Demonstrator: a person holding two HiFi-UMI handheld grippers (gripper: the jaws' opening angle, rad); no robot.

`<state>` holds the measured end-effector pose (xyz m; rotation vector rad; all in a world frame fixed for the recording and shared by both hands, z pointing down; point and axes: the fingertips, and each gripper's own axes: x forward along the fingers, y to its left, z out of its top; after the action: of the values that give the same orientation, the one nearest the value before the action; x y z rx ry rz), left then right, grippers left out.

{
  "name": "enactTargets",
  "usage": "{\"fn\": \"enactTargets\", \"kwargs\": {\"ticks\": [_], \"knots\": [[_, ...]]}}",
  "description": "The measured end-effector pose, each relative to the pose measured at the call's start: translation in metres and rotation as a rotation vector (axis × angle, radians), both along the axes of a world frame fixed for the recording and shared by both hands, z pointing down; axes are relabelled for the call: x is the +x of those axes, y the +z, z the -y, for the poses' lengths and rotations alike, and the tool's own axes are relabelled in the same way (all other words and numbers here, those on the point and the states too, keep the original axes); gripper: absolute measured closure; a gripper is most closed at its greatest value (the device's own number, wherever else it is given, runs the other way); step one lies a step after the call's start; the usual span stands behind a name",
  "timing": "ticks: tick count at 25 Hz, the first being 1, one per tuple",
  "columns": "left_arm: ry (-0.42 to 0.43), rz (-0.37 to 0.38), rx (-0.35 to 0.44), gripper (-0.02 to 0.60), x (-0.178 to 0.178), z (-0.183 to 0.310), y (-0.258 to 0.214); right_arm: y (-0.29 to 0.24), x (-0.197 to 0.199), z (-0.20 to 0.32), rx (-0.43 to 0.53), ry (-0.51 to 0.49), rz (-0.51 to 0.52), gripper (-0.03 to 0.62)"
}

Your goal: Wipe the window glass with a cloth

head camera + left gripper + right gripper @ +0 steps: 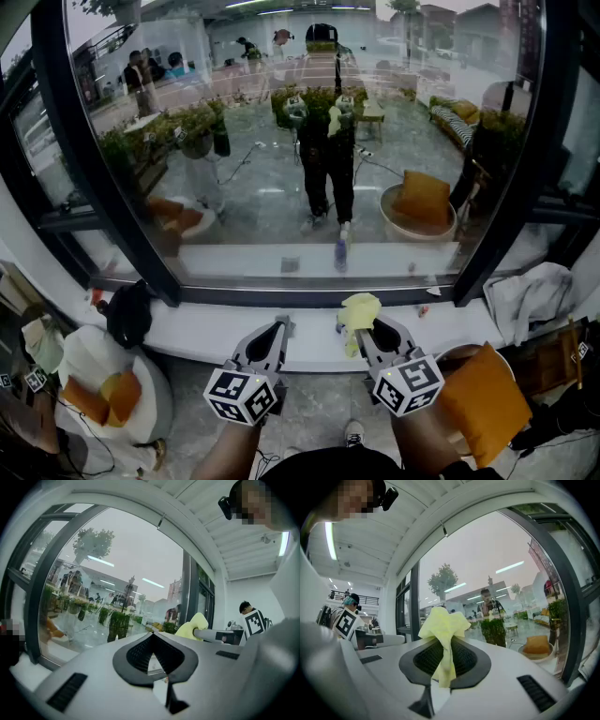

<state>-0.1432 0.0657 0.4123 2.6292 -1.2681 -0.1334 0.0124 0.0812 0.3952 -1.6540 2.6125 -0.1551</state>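
A large window pane [309, 150] in a dark frame fills the head view, reflecting the person and both grippers. My right gripper [360, 324] is shut on a yellow cloth [359, 311], held low just before the white sill [309, 337]. In the right gripper view the yellow cloth [443, 634] bunches out between the closed jaws, with the window pane [497, 573] ahead. My left gripper [281, 325] sits beside it, jaws together and empty. The left gripper view shows the window pane [117, 573] and the yellow cloth [193, 625] off to the right.
A black bag [129, 314] rests at the left end of the sill. White cushioned seats with orange pillows [103, 394] stand at lower left, another orange cushion [483, 398] at lower right. A white cloth heap [530, 295] lies right. Dark window posts [94, 159] flank the pane.
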Motion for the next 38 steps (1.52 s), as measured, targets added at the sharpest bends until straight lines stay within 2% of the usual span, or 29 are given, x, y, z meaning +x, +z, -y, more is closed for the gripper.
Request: {"fn": "enactTargets", "kwargs": {"ticks": [17,38], "knots": [[-0.001,0.004,0.014,0.574,0.009,-0.002,-0.002,0.004,0.01,-0.001,-0.014,0.013,0.006,0.533],[-0.08,0.029,0.0,0.574,0.117,0.053,0.005,0.005,0.114,0.069,-0.015,-0.075,0.02,0.533]]}}
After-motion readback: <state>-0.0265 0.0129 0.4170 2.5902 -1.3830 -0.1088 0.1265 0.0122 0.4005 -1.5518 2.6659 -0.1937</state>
